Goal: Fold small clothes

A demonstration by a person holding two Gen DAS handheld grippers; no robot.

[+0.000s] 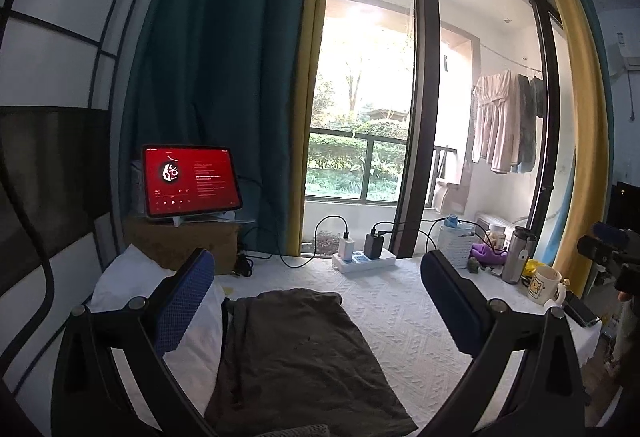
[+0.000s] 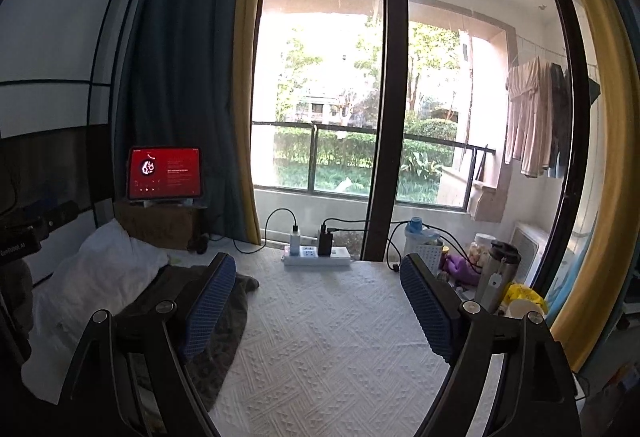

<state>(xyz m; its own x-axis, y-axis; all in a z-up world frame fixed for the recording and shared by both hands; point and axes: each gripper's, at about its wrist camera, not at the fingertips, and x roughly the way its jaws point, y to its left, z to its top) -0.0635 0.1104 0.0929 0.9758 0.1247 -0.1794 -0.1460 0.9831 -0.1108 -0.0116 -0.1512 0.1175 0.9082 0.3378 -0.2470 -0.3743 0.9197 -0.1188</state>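
1. A white cloth (image 1: 188, 321) is seen at the left, partly under the dark garment.
2. The dark garment (image 1: 304, 357) is laid flat on the counter (image 1: 400, 317), so it can be folded or is folded already.
3. The left gripper (image 1: 316, 305) is held above it, fingers wide apart, nothing held.
4. The right gripper (image 2: 318, 301) is held over bare counter, fingers wide apart, nothing held.

garment (image 1: 304, 349) dark olive | tablecloth (image 1: 400, 317) white, zigzag-textured | tablet (image 1: 191, 181) red
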